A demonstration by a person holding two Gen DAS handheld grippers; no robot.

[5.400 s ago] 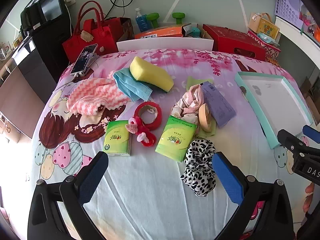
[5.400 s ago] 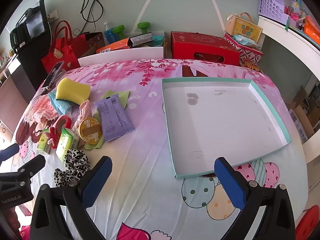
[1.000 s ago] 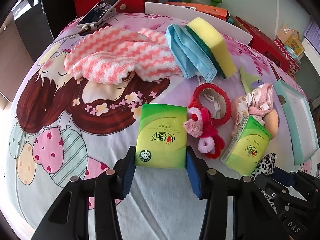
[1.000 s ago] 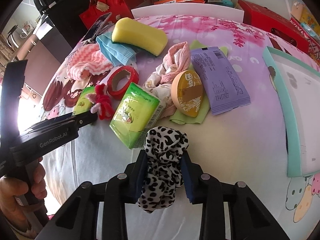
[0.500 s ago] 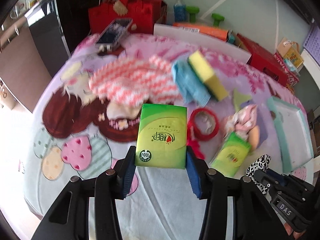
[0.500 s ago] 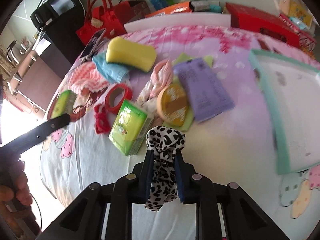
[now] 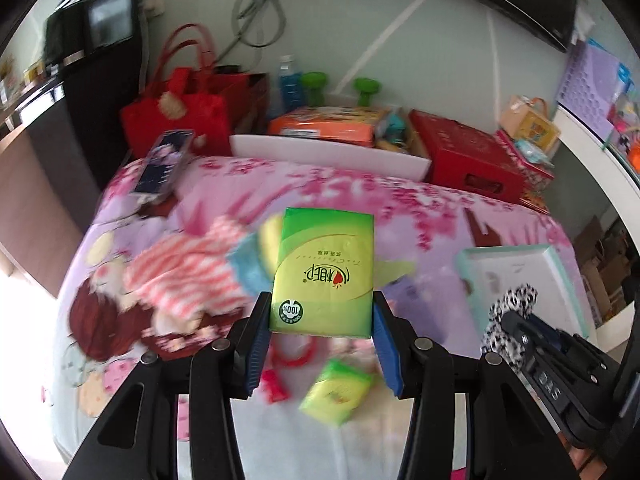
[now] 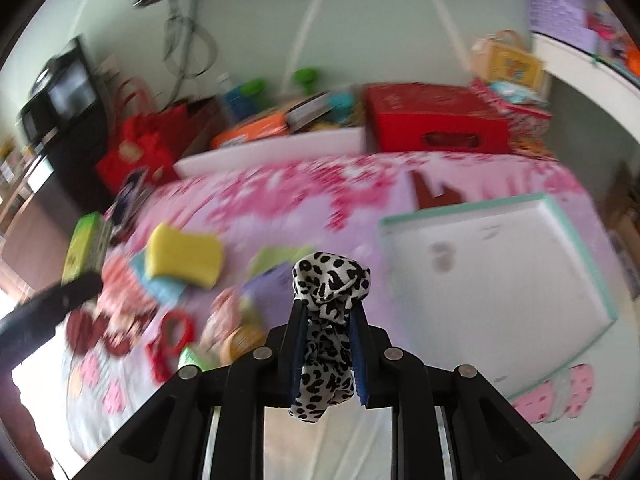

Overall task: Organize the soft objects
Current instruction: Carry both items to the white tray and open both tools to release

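Left gripper pinches the tissue pack above the bed; right gripper, jaws just squeezed tighter, clamps the scrunchie, both raised, likely bound for the tray

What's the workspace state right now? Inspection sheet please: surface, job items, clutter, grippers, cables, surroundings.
Surface: bed sheet, pink cartoon print, views motion-blurred.
Job's things: green tissue pack lifted; leopard scrunchie lifted; white tray with teal rim holds nothing; second tissue pack, yellow sponge and pink striped cloth lie on the sheet.
Clutter: red tape ring, phone, purple packet.
Grippers: left gripper clamps the green tissue pack; right gripper has just closed further, pinching the leopard scrunchie.
Cables: looped cable on the wall.
Surroundings: red bag, red box, dark appliance.
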